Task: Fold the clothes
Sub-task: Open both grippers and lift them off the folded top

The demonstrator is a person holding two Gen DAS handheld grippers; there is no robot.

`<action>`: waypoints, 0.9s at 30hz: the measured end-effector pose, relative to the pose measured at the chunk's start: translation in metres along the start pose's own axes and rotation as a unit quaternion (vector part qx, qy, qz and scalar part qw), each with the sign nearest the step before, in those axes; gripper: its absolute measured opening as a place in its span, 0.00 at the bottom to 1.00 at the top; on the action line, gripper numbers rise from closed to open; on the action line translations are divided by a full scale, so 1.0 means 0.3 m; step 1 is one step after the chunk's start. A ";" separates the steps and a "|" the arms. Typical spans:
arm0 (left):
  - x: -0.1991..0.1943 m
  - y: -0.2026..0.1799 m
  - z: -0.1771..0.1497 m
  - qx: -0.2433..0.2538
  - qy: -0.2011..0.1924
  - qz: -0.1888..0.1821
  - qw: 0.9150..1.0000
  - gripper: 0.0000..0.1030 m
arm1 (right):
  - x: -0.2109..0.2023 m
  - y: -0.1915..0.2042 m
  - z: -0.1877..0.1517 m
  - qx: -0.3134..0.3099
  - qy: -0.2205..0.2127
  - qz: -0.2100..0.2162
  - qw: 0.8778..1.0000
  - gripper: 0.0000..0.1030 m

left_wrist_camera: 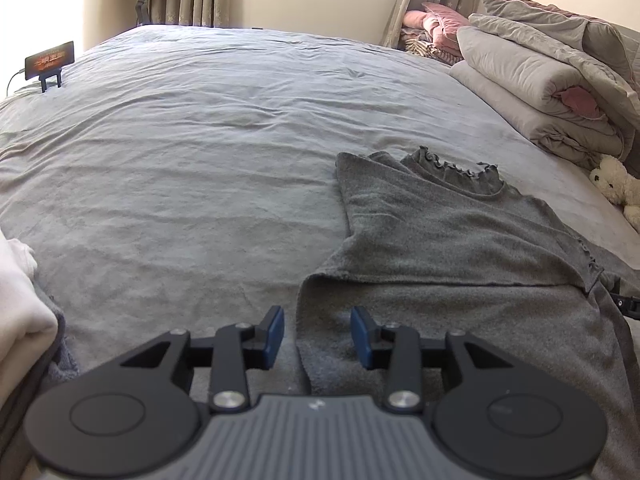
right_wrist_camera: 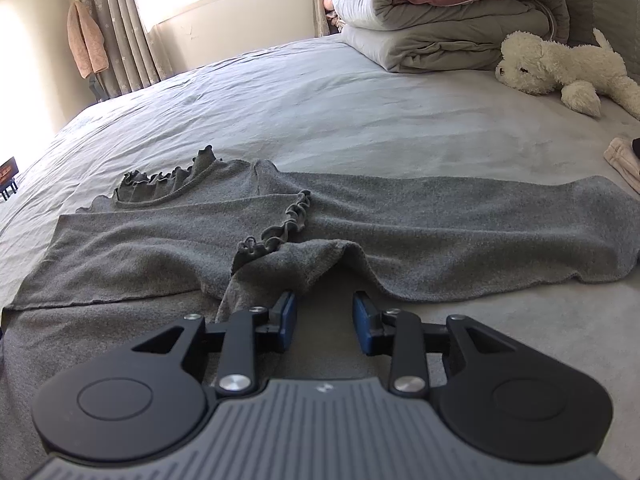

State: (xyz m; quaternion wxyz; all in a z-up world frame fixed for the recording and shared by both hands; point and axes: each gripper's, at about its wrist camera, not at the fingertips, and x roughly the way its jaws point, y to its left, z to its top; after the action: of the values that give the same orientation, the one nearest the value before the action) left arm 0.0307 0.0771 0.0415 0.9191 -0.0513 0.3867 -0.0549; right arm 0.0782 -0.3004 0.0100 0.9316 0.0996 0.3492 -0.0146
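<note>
Grey top (right_wrist_camera: 400, 216) flat on bed (left_wrist_camera: 200, 140), both grippers (left_wrist_camera: 317, 336) (right_wrist_camera: 325, 322) open and empty at its near edge.

A wide grey bedsheet (left_wrist_camera: 200, 128) lies rumpled across the bed. Folded grey quilts (right_wrist_camera: 440, 28) sit stacked at the head, pink bedding (left_wrist_camera: 436, 24) tucked behind them. A white plush dog (right_wrist_camera: 560, 68) sprawls beside the stack (on its side). A phone on a stand (left_wrist_camera: 49, 60) glows at the far edge, near the curtains (right_wrist_camera: 116, 32).
</note>
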 end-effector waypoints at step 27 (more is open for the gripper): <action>-0.118 -0.084 -0.063 0.033 -0.019 0.047 0.998 0.36 | -0.170 -0.009 0.023 -0.004 -0.020 0.013 1.000 0.34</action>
State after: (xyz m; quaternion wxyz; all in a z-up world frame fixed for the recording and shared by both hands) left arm -0.0092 0.0563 0.0567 0.9292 -0.0036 0.3689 -0.0231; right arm 0.0438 -0.3064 0.0479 0.9389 0.0996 0.3296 -0.0031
